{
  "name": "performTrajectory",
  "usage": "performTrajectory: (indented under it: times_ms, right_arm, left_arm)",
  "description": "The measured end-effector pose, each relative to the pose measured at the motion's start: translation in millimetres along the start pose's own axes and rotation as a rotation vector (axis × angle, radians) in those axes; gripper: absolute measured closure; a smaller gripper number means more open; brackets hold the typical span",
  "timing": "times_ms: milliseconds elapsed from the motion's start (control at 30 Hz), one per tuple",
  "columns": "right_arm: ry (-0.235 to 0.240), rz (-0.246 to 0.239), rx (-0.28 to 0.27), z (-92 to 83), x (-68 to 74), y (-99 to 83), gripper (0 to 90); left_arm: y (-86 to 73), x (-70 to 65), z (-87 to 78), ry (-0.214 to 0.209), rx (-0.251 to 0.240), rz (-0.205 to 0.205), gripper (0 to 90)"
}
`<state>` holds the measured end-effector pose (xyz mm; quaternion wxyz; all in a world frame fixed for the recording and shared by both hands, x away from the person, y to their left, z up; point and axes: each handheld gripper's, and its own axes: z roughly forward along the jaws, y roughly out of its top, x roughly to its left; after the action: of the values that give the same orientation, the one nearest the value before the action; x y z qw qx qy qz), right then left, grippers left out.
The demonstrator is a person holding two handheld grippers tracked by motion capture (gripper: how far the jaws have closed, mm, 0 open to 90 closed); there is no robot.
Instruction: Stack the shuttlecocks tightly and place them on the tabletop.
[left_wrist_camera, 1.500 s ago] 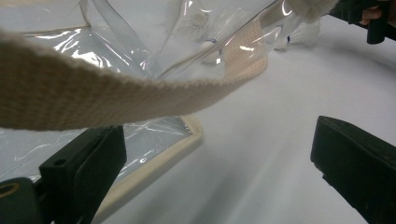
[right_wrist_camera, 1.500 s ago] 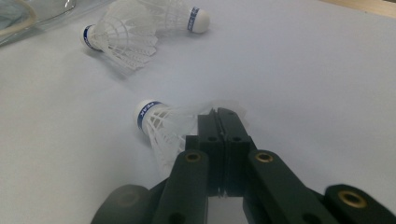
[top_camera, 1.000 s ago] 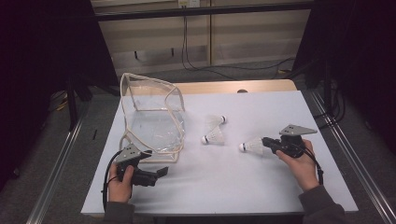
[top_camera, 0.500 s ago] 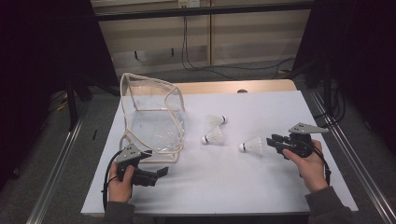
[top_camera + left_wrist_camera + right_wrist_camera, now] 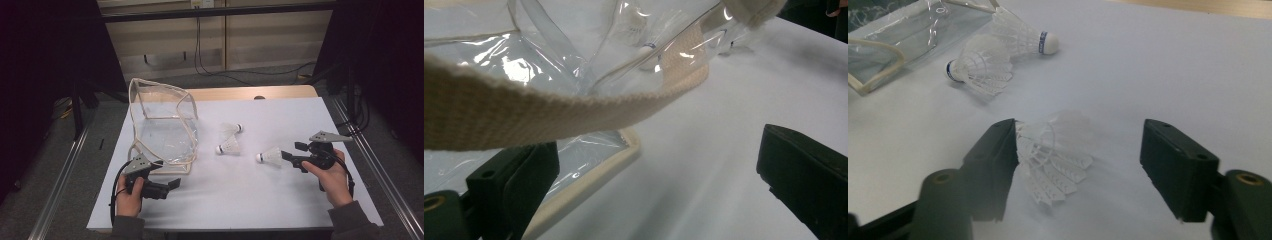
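This looks like a lab or recording room, not a home. A white table (image 5: 300,210) stands between metal floor rails (image 5: 57,180), dark curtains (image 5: 45,65) hang at both sides, and cables (image 5: 220,75) run along the plain back wall (image 5: 260,40).
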<state>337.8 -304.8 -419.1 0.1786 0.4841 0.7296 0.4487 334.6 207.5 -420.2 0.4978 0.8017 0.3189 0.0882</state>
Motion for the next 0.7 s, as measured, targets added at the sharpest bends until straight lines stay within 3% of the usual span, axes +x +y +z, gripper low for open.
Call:
performTrajectory:
  times_ms: [700]
  right_arm:
    - [0.053, -0.064, 0.025, 11.7, 19.8, 0.2, 7.5]
  left_arm:
    - [0.3, -0.4, 0.1, 0.0, -0.003, -0.002, 3.7]
